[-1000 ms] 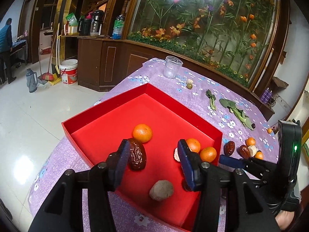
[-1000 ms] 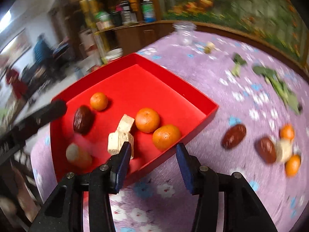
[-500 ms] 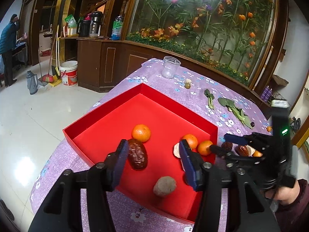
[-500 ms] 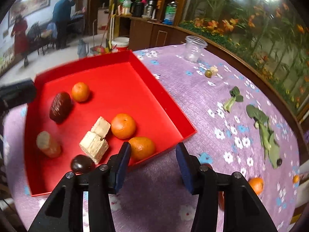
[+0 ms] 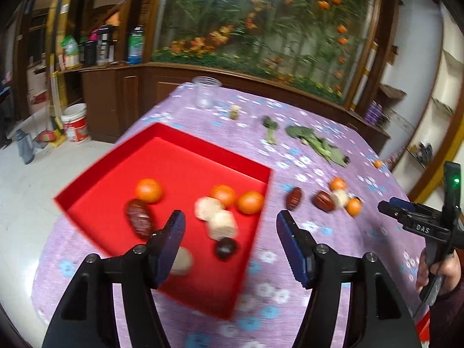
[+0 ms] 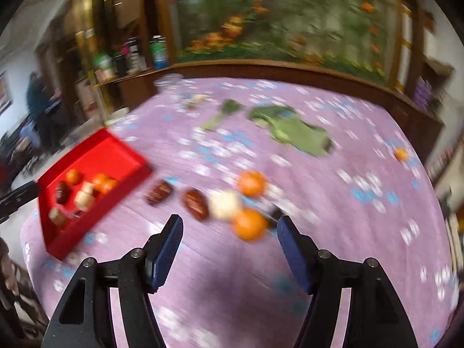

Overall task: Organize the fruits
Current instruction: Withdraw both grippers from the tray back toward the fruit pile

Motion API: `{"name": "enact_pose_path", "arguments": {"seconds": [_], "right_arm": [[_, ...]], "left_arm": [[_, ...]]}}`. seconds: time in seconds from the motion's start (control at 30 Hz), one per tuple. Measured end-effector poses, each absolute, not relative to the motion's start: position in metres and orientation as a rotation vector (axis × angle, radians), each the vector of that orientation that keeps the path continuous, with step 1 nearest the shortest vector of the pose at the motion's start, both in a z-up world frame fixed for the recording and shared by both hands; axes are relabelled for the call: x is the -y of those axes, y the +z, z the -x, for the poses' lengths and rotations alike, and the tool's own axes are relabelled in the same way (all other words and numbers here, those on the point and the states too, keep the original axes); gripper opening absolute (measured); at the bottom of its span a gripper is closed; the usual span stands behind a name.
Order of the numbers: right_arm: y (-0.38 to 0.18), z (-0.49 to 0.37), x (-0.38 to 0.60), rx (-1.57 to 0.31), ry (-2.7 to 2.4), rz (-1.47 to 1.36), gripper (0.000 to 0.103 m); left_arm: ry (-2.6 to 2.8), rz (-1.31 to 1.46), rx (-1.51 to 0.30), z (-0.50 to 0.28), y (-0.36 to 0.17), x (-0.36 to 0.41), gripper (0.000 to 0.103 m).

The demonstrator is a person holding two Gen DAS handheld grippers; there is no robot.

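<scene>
Beside red tray | loose oranges, dates | leafy greens beyond

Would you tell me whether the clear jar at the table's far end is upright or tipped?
Upright: the clear jar stands on its base, mouth upward.

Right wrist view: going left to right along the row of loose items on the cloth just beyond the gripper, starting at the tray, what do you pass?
Red tray → first brown date → second brown date → pale chunk → near orange.
</scene>
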State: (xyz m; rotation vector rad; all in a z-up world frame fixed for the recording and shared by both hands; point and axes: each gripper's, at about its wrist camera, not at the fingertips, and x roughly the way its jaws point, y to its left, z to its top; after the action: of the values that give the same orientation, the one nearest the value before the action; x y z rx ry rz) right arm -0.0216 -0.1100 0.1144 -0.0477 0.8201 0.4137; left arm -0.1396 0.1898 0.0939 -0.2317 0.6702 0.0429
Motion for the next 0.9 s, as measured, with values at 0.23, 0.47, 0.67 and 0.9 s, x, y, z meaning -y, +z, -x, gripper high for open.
{"name": "enact_pose_path", "arguments": {"seconds": [0.23, 0.47, 0.67, 0.9], "right_arm": [[0.097, 0.023, 0.144, -0.834, 0.414, -0.03, 0.072], [0.095, 0.018, 0.118, -0.816, 0.518, -0.015, 0.072], [0.096, 0.013, 0.094, -0.794, 0.568, 0.03, 0.072], [0.081, 0.0, 0.097, -0.835, 0.553, 0.022, 0.072]], "left_arm": [[-0.048, 0.163, -0.744, 0.121, 0.083, -0.139, 0.064], [-0.121, 0.095, -0.77, 0.092, 0.072, -0.105, 0.064], [-0.157, 0.079, -0.808, 0.05, 0.057, -0.093, 0.057], [-0.17, 0.039, -0.855, 0.011, 0.039, -0.088, 0.04]]}}
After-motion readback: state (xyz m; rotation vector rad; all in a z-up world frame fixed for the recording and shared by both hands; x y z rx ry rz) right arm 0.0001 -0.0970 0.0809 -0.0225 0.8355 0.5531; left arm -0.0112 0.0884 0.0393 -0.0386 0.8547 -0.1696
